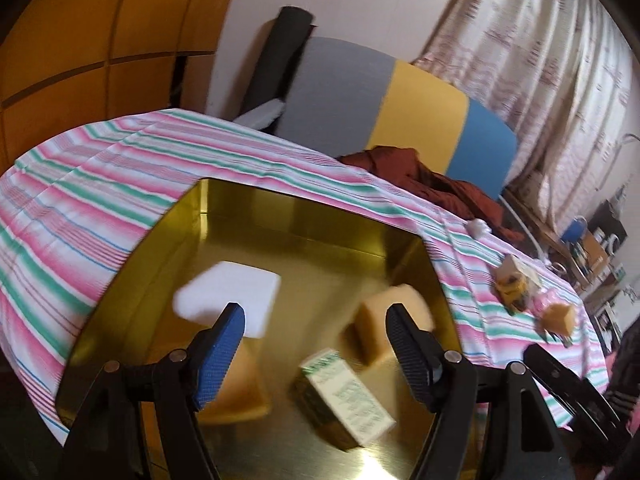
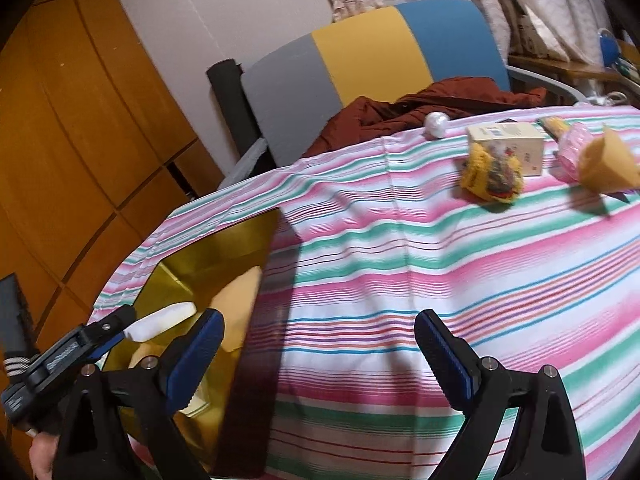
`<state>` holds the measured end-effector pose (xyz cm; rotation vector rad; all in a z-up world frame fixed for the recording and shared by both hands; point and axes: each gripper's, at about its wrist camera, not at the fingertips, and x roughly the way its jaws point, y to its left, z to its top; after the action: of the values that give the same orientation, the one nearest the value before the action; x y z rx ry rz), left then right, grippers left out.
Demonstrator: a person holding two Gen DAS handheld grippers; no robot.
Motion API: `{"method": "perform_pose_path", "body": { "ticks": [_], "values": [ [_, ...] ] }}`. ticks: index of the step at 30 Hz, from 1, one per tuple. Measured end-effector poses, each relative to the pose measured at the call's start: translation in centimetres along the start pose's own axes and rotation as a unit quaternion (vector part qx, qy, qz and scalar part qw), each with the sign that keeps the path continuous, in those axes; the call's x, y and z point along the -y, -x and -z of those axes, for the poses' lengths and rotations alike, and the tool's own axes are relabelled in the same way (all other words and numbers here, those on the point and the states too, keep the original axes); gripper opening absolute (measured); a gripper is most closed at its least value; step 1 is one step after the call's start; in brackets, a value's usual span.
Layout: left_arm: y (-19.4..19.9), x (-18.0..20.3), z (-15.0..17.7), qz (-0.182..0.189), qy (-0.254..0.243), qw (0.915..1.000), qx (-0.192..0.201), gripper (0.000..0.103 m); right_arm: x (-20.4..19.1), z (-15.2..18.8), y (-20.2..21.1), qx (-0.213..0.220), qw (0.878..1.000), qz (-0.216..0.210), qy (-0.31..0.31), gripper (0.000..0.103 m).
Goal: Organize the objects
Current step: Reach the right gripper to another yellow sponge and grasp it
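A gold metal tin (image 1: 240, 216) sits on the striped tablecloth (image 1: 80, 184). Inside lie a white foam block (image 1: 232, 292), a tan sponge (image 1: 384, 320), a green-and-white box (image 1: 348, 396) and another tan piece (image 1: 240, 388). My left gripper (image 1: 316, 352) is open and empty above the tin. My right gripper (image 2: 320, 360) is open and empty over the cloth, right of the tin (image 2: 224, 248). Further right lie a cream box (image 2: 508, 144), a yellow pouch (image 2: 492, 176), a pink item (image 2: 572, 152), a tan sponge wedge (image 2: 604, 164) and a white ball (image 2: 436, 124).
A grey, yellow and blue chair back (image 2: 376, 60) stands behind the table with a rust-red garment (image 2: 420, 108) on it. Wooden cabinets (image 2: 72, 120) are at the left, curtains (image 1: 540, 60) at the back right. The left gripper (image 2: 60, 356) shows at the right view's lower left.
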<state>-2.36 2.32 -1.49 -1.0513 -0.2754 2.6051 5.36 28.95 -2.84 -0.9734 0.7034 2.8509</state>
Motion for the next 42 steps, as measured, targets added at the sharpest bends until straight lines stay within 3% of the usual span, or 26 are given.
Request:
{"method": "perform_pose_path", "body": {
  "ticks": [10,18,28,35,42],
  "values": [
    [0.9,6.5,2.1,0.063,-0.085,0.9942,-0.017,0.075,4.5,-0.6,0.8,0.003,0.999,0.038,-0.028,0.097],
    [1.5,11.3,4.8,0.112,-0.141,0.9829,-0.039,0.077,8.1,-0.7,1.4,-0.001,0.997,0.074,-0.036,0.098],
    [0.8,16.0,7.0,0.144,-0.188,0.9690,-0.071,0.077,14.2,-2.0,3.3,0.020,0.989,0.125,-0.077,0.099],
    [-0.5,17.5,8.1,0.151,-0.193,0.9648,-0.096,0.077,19.3,-6.5,5.7,0.090,0.971,0.195,-0.102,0.103],
    [-1.2,17.7,8.6,0.147,-0.187,0.9650,-0.110,0.077,23.8,-10.5,5.1,0.108,0.958,0.231,-0.132,0.103]
  ]
}}
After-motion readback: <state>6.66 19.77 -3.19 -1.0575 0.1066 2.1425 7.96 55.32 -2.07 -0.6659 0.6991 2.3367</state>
